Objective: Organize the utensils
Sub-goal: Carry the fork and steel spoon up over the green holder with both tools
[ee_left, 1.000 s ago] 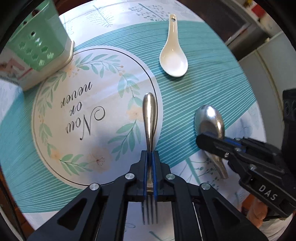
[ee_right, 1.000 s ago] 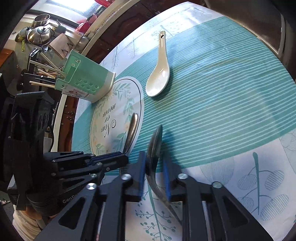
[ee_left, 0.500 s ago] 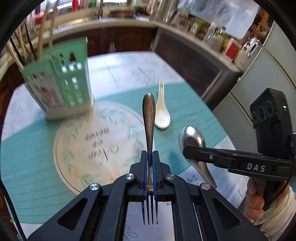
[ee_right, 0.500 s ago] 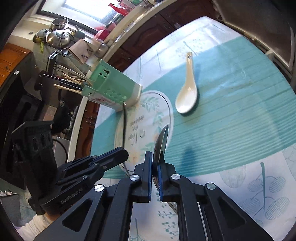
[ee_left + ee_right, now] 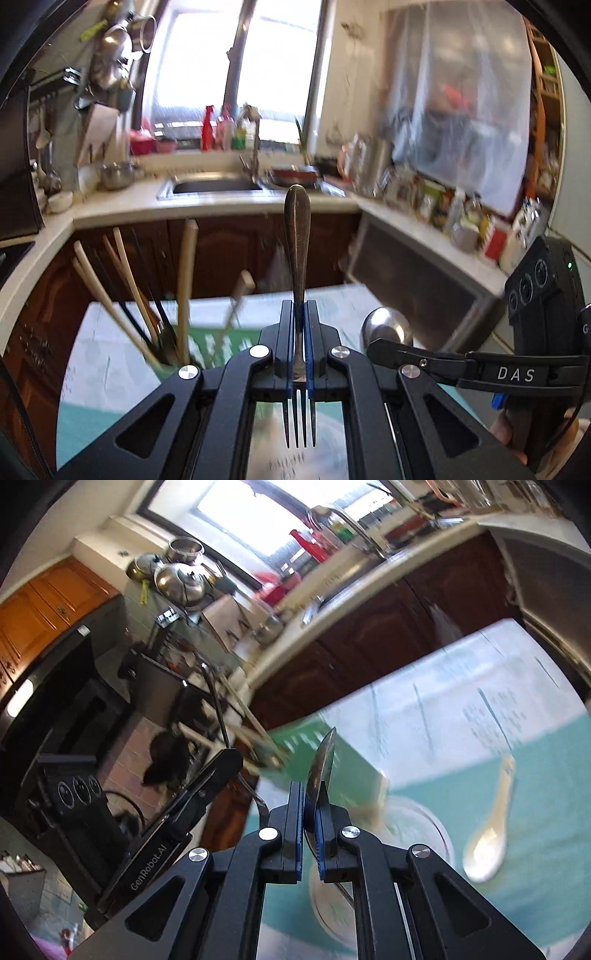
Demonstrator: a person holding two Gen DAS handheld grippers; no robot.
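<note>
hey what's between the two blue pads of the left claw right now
A metal fork, pinched at its neck by the left claw: handle pointing away, tines toward the camera. The left wrist view shows it.

A bright window point(image 5: 236, 74) faces me above a steel sink point(image 5: 218, 186) set in a pale counter point(image 5: 207, 208). Dark wooden cabinet doors point(image 5: 221, 254) run below it. Pots point(image 5: 181, 579) hang near orange cupboards point(image 5: 40, 616) to my left.
</note>
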